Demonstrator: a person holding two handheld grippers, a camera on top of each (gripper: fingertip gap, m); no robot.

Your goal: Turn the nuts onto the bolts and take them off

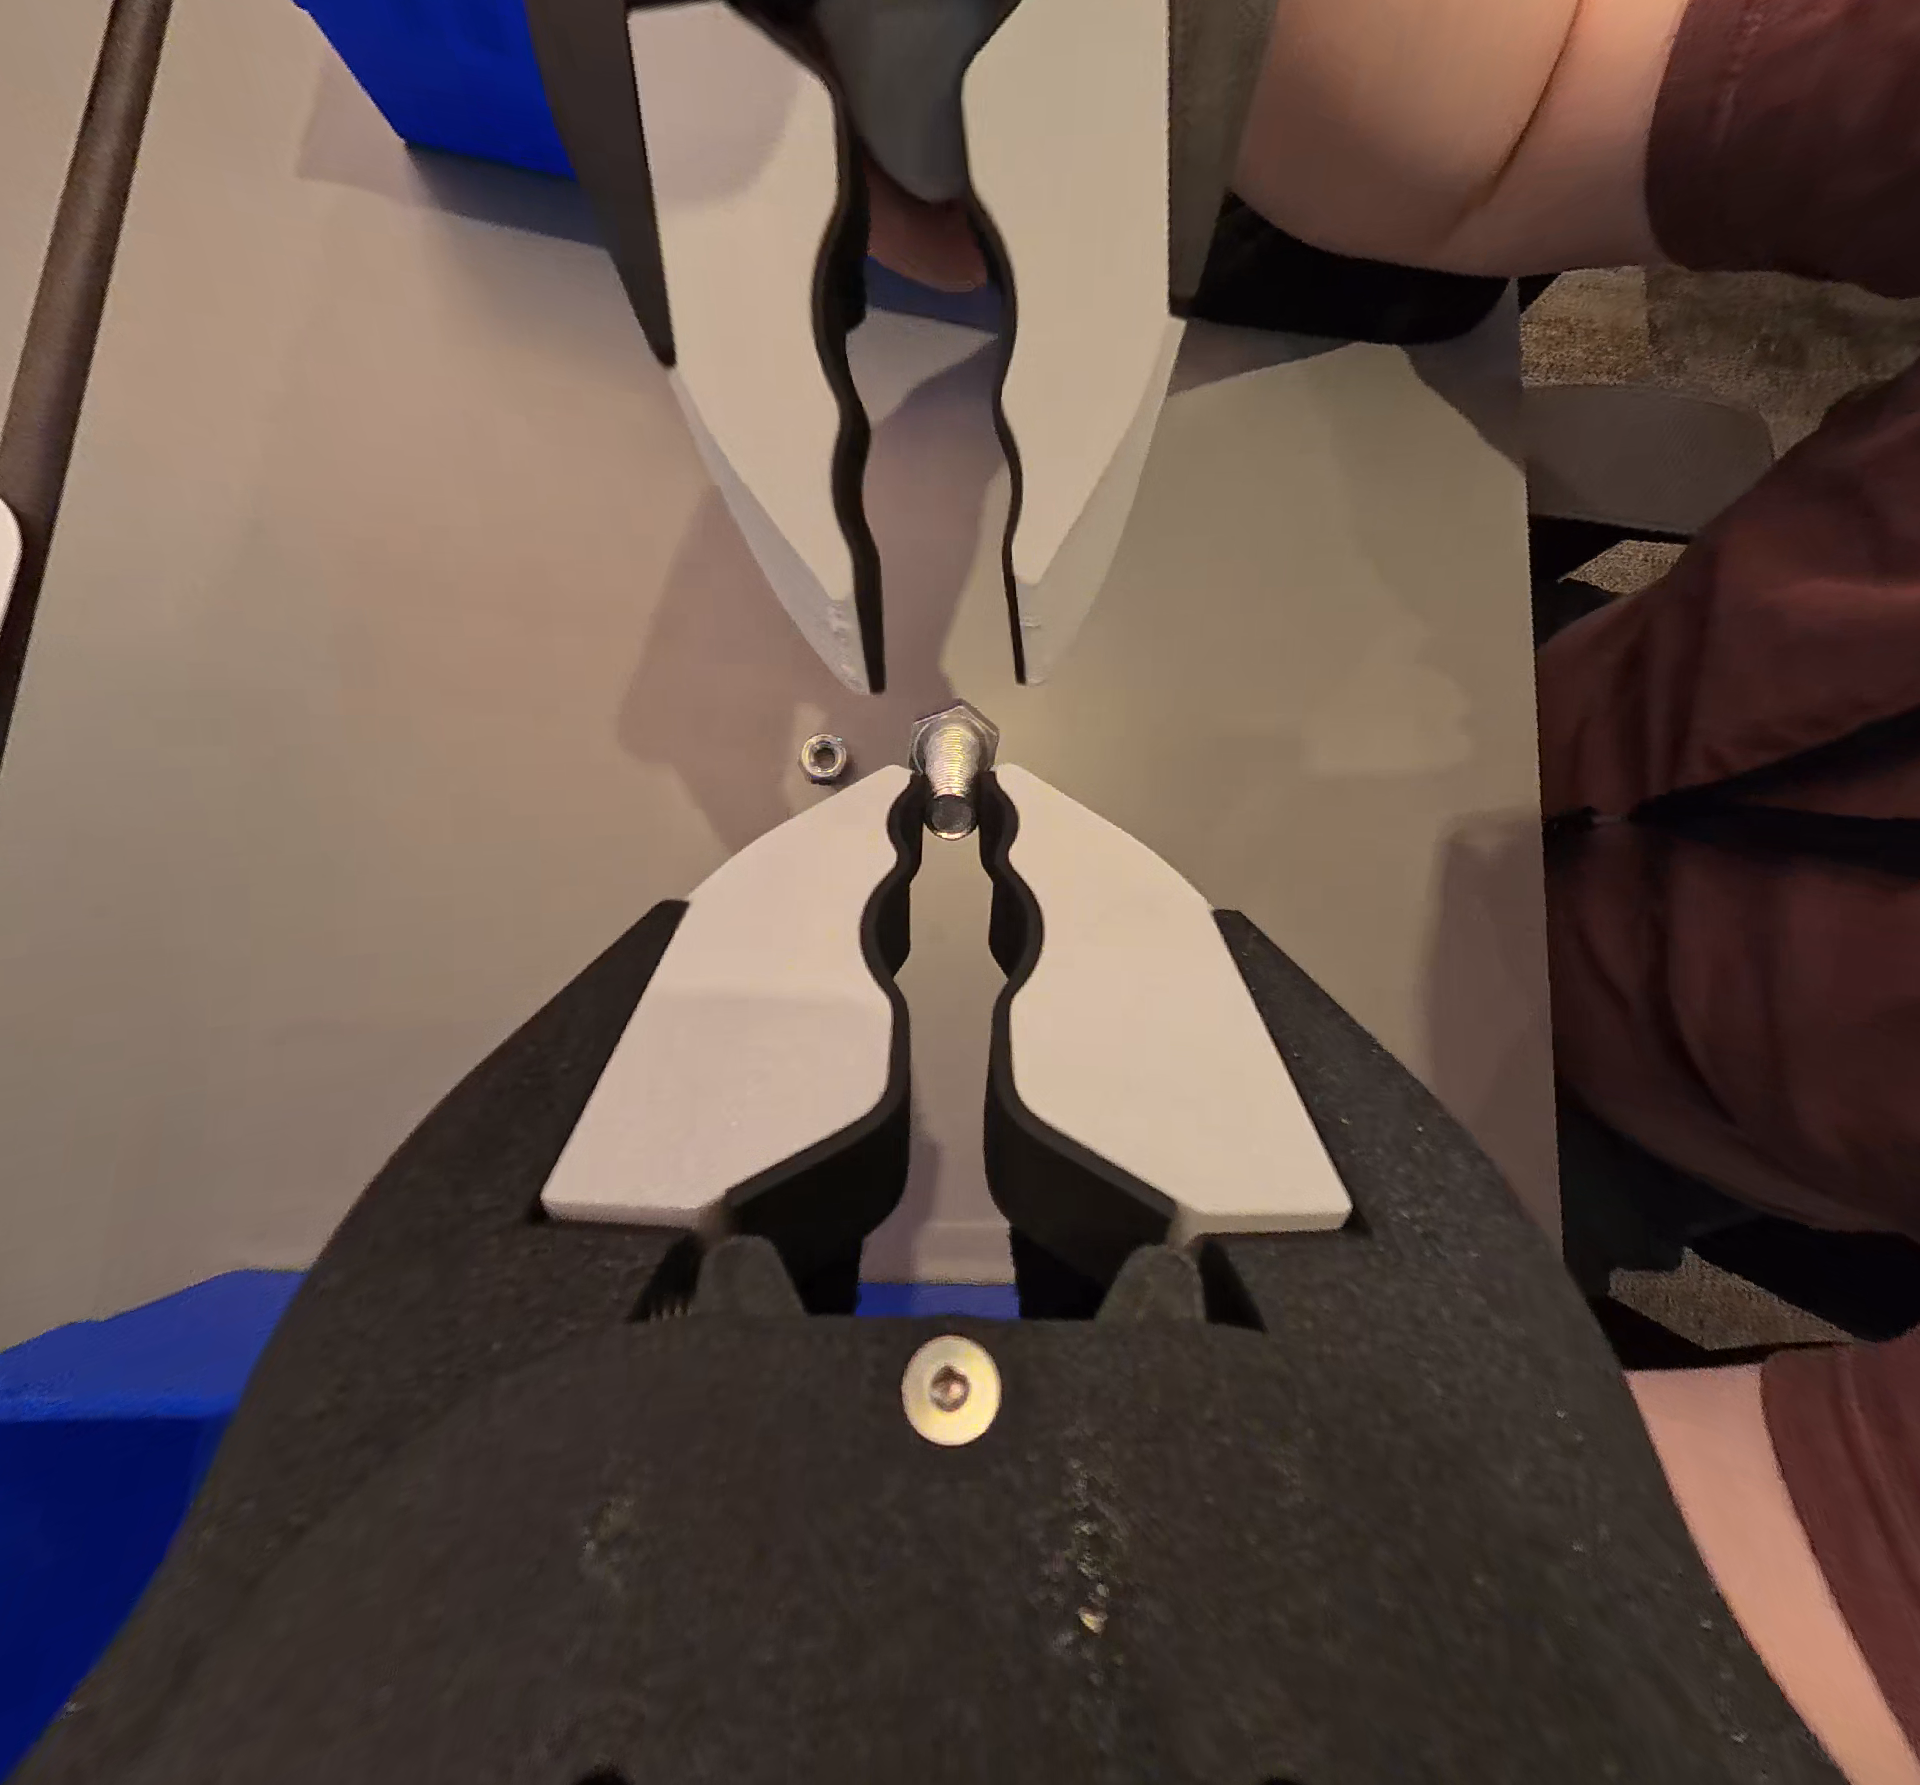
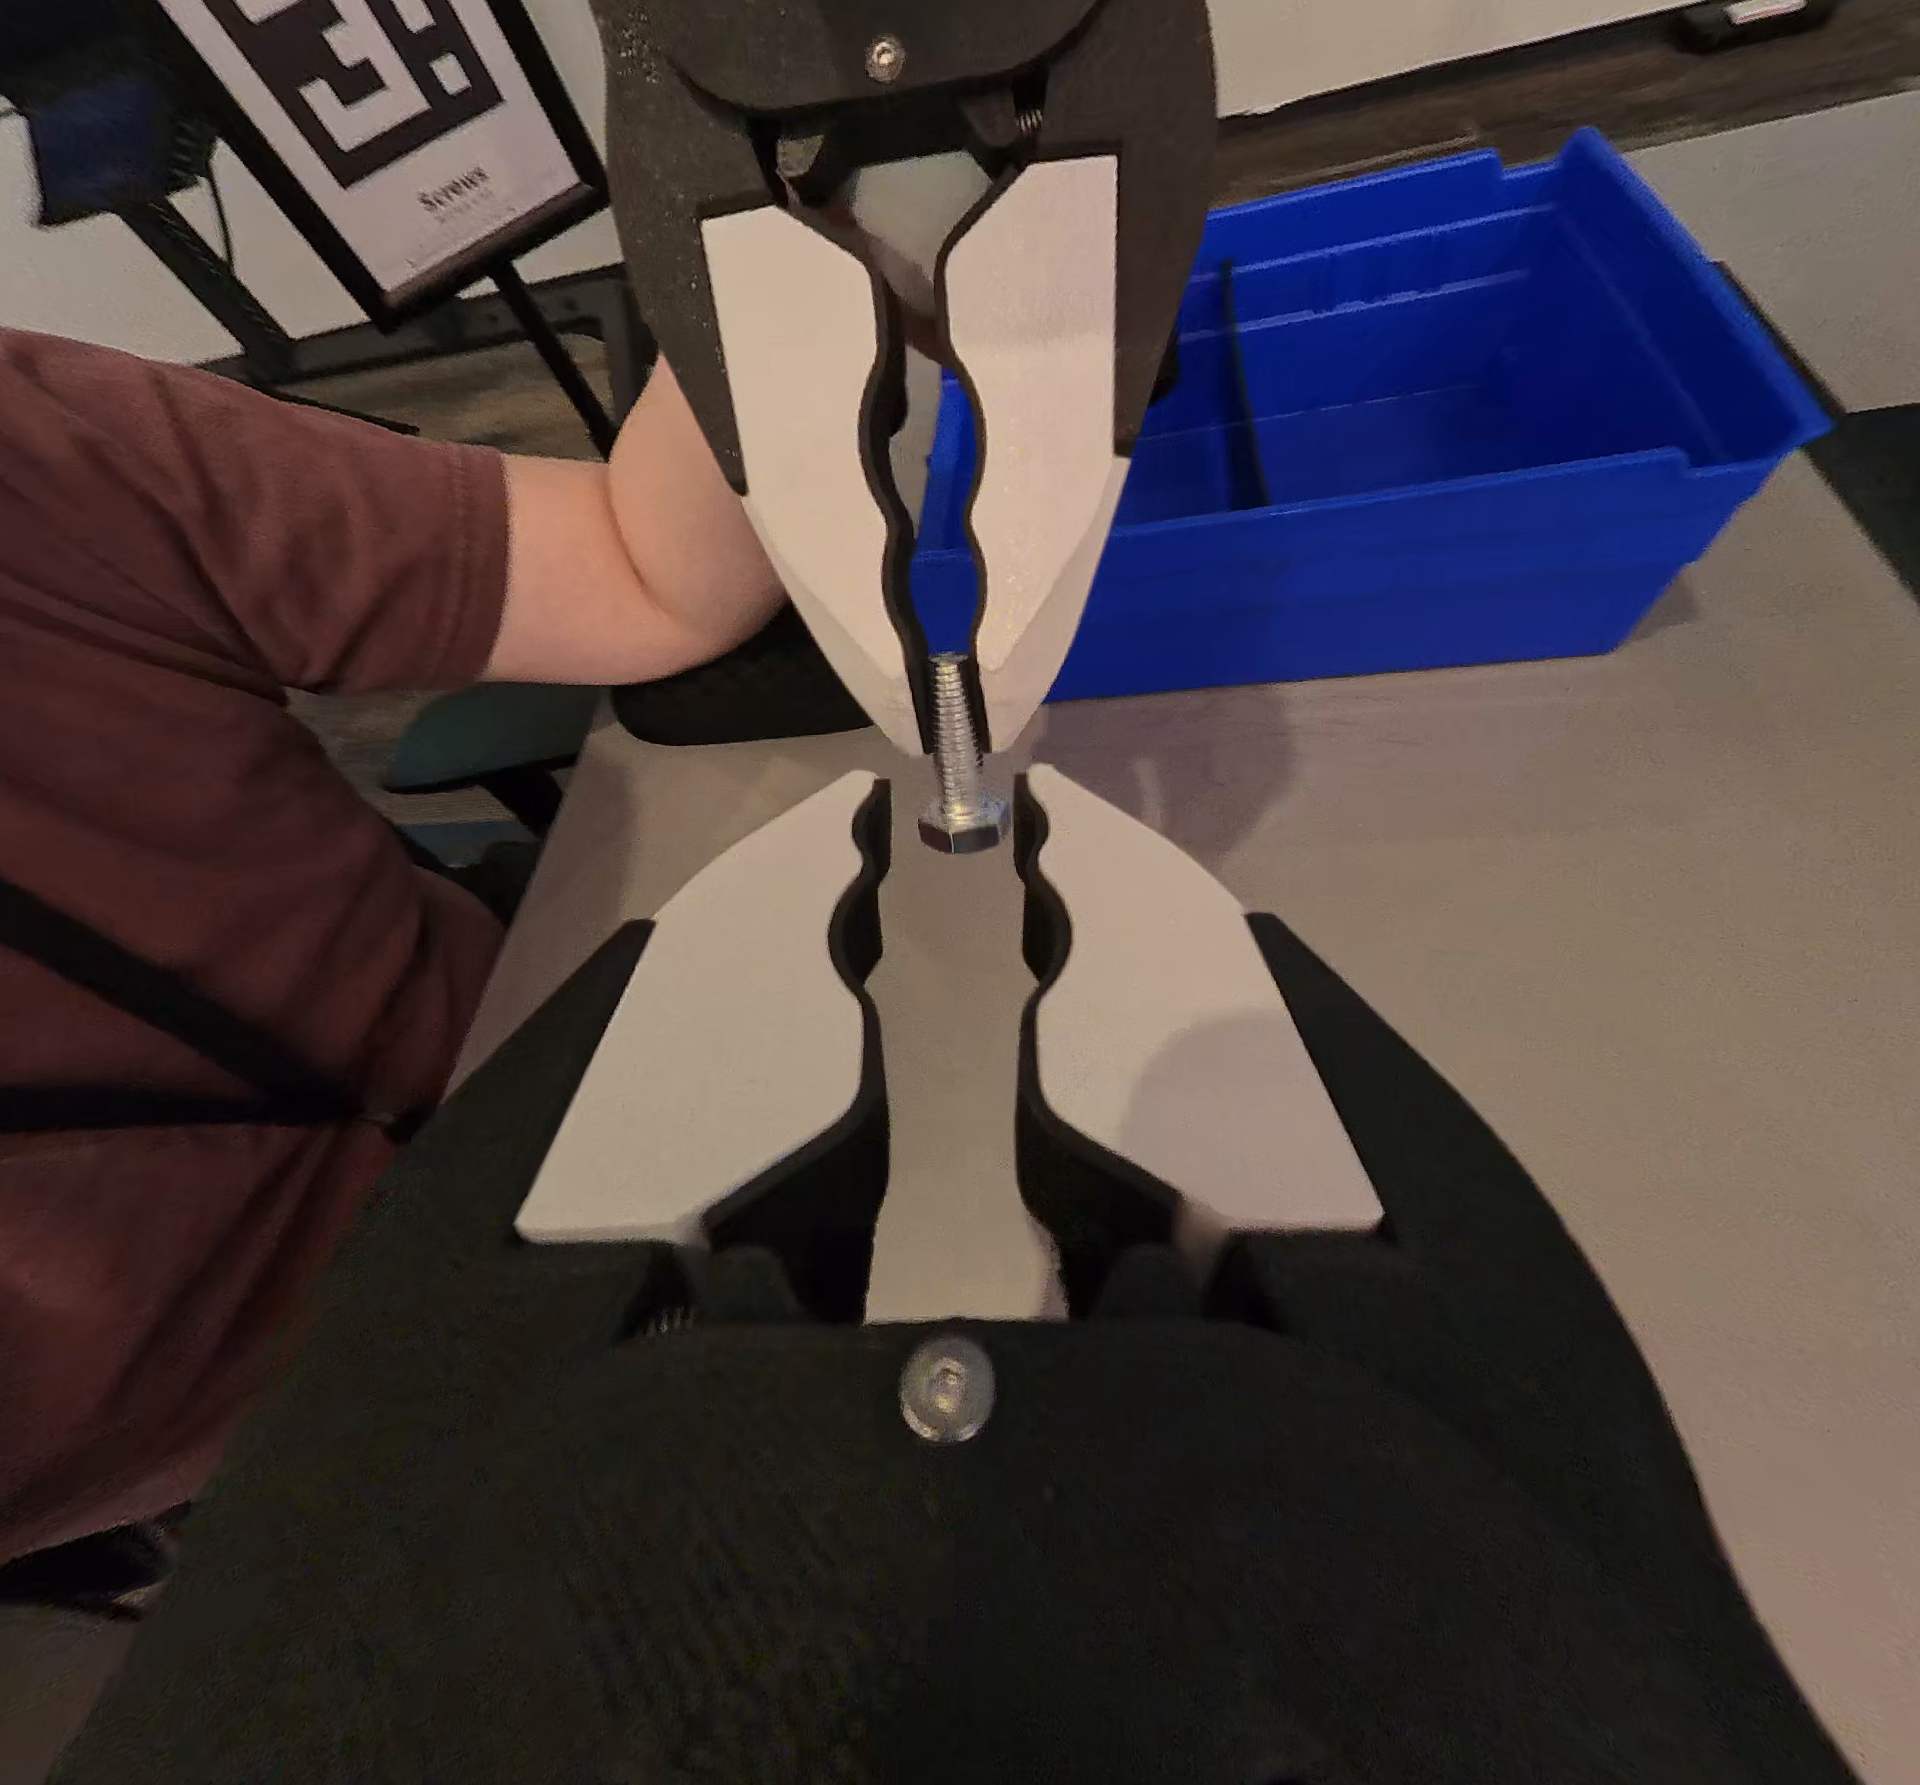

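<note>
**Bolt pinched by the left hand-held gripper, right one gaping at its head**

We see the left hand-held gripper (image 1: pixel 951 779) closed on the threaded shaft of the bolt (image 1: pixel 948 779), clamped at the very tips with the hexagonal head poking out beyond them. From the right wrist view the same bolt (image 2: pixel 961 759) points its head toward us, sitting just inside the mouth of the right hand-held gripper (image 2: pixel 954 785), whose fingers are spread apart and touch neither side of the head; a slim gap shows on each flank.

A loose nut (image 1: pixel 823 756) lies flat on the tabletop (image 1: pixel 364 800), just beside the bolt on the far-from-body side, apart from both grippers.

A blue bin (image 2: pixel 1455 447) stands behind the left gripper, near the tabletop's far edge; a second blue bin (image 1: pixel 416 10) sits behind the right one. Between them the grey surface lies bare. The tabletop's near edge runs close by our maroon sleeve (image 1: pixel 1714 800).
</note>
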